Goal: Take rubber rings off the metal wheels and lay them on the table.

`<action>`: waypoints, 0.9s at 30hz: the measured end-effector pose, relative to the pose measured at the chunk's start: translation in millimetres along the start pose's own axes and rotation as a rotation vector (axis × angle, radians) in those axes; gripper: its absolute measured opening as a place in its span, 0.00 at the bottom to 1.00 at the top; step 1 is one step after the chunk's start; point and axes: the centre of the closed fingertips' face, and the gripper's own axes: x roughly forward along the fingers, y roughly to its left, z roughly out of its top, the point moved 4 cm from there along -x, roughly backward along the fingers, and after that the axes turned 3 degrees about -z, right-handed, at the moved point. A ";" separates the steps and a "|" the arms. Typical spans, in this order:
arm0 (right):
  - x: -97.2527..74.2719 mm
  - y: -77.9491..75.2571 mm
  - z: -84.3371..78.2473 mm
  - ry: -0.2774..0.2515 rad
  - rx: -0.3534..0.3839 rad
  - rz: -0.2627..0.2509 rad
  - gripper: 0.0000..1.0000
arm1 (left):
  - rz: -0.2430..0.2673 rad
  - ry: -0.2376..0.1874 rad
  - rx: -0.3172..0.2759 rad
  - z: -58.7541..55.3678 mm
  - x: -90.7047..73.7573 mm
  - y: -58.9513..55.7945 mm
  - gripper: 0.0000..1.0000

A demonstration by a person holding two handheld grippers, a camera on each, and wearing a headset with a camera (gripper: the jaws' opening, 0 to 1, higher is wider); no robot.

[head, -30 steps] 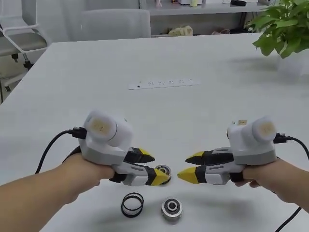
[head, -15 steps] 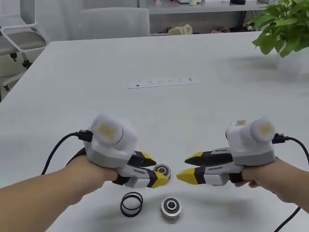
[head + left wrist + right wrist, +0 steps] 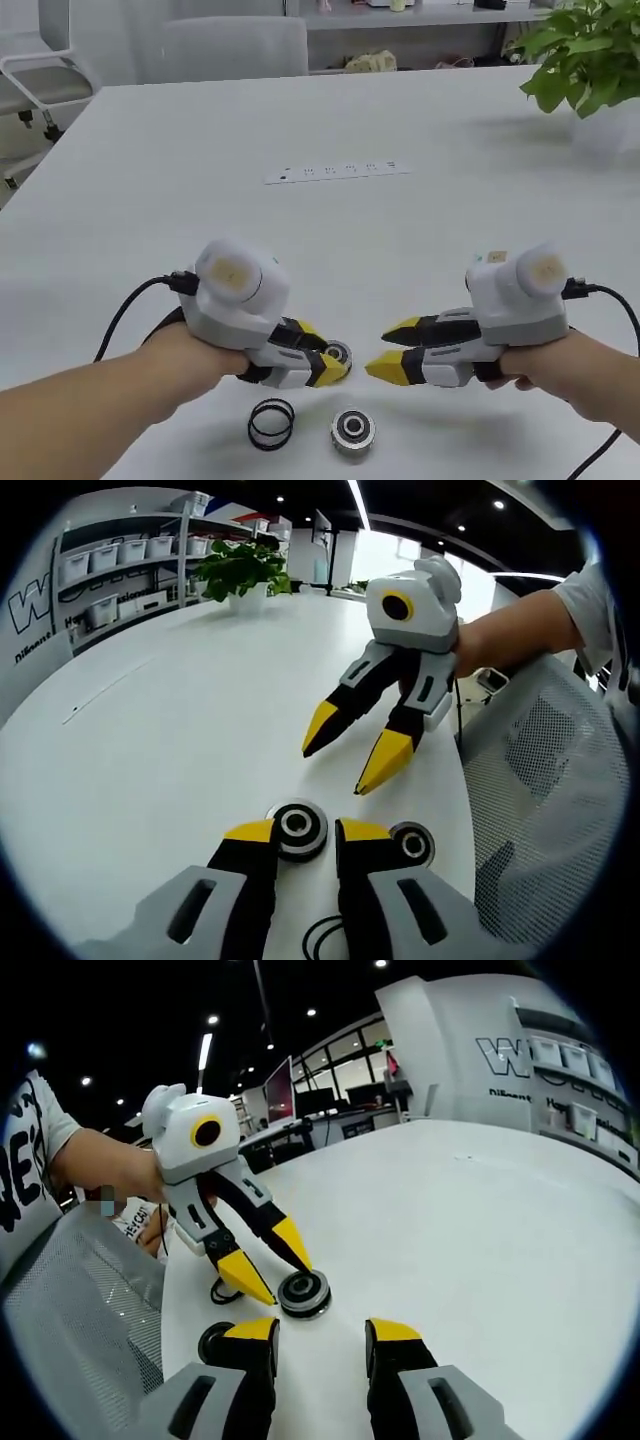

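- My left gripper (image 3: 328,352) has dropped lower and eased forward over the last second. Its yellow tips now straddle the far metal wheel (image 3: 300,827), where before they sat just short of it.
- That tells me I'm lining up a hold on the wheel that still wears its dark rubber ring, so the second ring removal looks about to start.
- In the left gripper view its jaws stand partly open, one tip on each side of the wheel and close to the rim. I can't tell whether either tip is touching yet, and nothing is clamped.
- The right gripper (image 3: 388,347) has barely shifted. It hovers just beside the same wheel, facing the left one, jaws spread and empty.
- One loose rubber ring (image 3: 271,423) already lies flat on the table (image 3: 300,120), near my edge.
- Just beside it sits the other wheel (image 3: 353,428), which looks bare to me, so I'd call the job roughly half done.
- The ringed wheel rests flat on the table, just beyond those two pieces.
- Next I'd pinch the wheel with the left and peel the ring off with the right.
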 end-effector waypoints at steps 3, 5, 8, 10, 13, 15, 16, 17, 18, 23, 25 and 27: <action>0.6 0.4 -0.2 0.002 -0.001 0.002 0.32 | 0.006 0.002 0.007 -0.2 0.3 0.6 0.16; 1.1 0.7 0.1 0.004 -0.003 0.003 0.32 | 0.016 0.005 0.014 0.2 0.8 1.3 0.15; 1.9 0.8 -0.5 0.009 -0.007 0.003 0.32 | 0.040 0.011 0.030 0.0 1.0 3.4 0.11; 2.0 0.8 -1.5 0.013 -0.008 0.003 0.32 | 0.049 0.011 0.040 -0.3 1.2 3.9 0.10; 1.5 0.6 -2.7 0.016 -0.008 0.002 0.32 | 0.062 0.016 0.075 -0.6 1.6 3.1 0.08; 1.5 0.2 -3.0 0.018 -0.008 0.001 0.32 | 0.067 0.017 0.110 -0.1 2.0 1.8 0.09; 1.6 0.0 -3.0 0.018 -0.009 0.001 0.32 | 0.067 0.018 0.092 -0.7 1.7 0.7 0.09; 1.7 0.0 -2.9 0.019 -0.009 0.000 0.32 | 0.068 0.014 0.092 -0.3 1.5 1.2 0.09; 2.0 0.2 -2.4 0.018 -0.010 0.001 0.32 | 0.069 0.011 0.090 -0.4 1.3 1.7 0.09; 4.4 2.7 -0.9 0.020 -0.018 0.007 0.31 | 0.073 0.005 0.088 -0.3 1.1 2.1 0.08; 5.7 3.4 -0.5 0.023 -0.022 0.009 0.31 | 0.074 0.012 0.094 -0.3 1.4 2.5 0.08; 7.5 4.5 0.2 0.026 -0.027 0.014 0.31 | 0.076 0.012 0.090 -0.3 2.0 3.3 0.07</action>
